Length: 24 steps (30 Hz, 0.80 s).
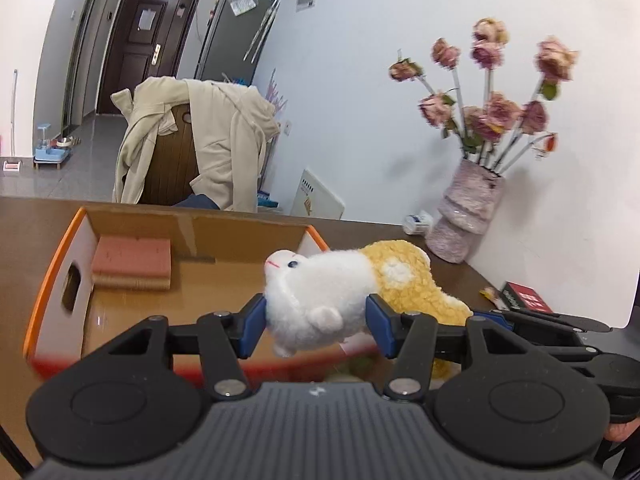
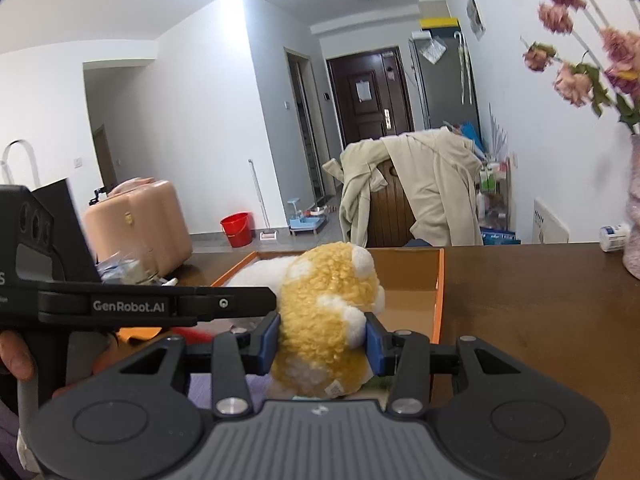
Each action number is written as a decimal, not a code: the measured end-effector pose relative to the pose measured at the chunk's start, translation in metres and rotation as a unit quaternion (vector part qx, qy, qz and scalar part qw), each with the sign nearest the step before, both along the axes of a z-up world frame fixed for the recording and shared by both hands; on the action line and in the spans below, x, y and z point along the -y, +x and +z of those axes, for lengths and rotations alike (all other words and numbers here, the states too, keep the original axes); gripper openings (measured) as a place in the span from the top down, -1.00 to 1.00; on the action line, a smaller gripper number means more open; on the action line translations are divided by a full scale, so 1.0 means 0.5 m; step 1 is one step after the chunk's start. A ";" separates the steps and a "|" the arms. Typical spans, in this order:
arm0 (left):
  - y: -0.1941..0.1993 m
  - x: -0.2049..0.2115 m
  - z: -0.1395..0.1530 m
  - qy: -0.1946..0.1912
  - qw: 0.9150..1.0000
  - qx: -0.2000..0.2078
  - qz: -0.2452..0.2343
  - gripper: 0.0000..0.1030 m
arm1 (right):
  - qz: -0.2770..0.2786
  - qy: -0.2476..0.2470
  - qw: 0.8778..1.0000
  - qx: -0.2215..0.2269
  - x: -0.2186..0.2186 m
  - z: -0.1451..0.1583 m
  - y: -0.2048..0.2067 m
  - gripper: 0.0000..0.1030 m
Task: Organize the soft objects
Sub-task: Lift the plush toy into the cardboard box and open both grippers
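A plush animal with a white head (image 1: 316,292) and a curly yellow back (image 1: 408,280) hangs over an open cardboard box with an orange rim (image 1: 52,272). My left gripper (image 1: 318,326) is shut on the white front part, its blue pads pressing both sides. My right gripper (image 2: 322,344) is shut on the yellow rear part (image 2: 324,320). The white part (image 2: 260,272) reaches left towards the left gripper (image 2: 272,302). The right gripper's tip (image 1: 496,316) shows beside the yellow back. A pink block (image 1: 132,260) lies inside the box at its far left.
The box rests on a dark wooden table (image 1: 32,220). At the table's right stand a pink vase of dried roses (image 1: 468,208), a small white bottle (image 1: 416,222) and a red and black packet (image 1: 524,298). Behind the table is a chair draped with a beige coat (image 1: 192,148).
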<state>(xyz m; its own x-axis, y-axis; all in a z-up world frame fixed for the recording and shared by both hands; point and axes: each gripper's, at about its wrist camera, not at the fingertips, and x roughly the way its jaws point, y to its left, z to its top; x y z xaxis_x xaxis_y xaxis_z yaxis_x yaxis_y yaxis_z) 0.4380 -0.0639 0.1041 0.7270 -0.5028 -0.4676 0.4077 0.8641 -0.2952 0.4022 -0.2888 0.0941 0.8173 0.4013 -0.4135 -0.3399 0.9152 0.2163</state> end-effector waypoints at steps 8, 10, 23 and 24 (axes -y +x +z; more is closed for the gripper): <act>0.286 0.029 -0.061 0.013 0.997 -0.077 0.006 -0.07 | -0.023 0.013 0.996 -0.085 0.017 -0.048 0.295 0.17; 0.346 0.042 -0.093 0.016 0.994 -0.105 0.017 -0.07 | -0.037 0.003 0.994 -0.103 0.012 -0.071 0.349 0.18; 0.401 0.038 -0.133 0.051 0.990 -0.117 0.060 -0.09 | -0.090 -0.129 0.984 -0.089 -0.051 -0.118 0.416 0.06; 0.392 0.034 -0.121 0.054 0.990 -0.111 0.061 -0.10 | -0.091 -0.133 0.983 -0.083 -0.052 -0.109 0.407 0.06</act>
<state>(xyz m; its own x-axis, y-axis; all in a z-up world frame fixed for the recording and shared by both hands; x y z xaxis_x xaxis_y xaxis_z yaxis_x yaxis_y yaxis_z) 0.6342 -0.0809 0.0437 0.6528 -0.3554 -0.6690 0.2341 0.9345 -0.2680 0.6055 -0.2628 0.0396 0.7784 0.1128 -0.6176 -0.1447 0.9895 -0.0015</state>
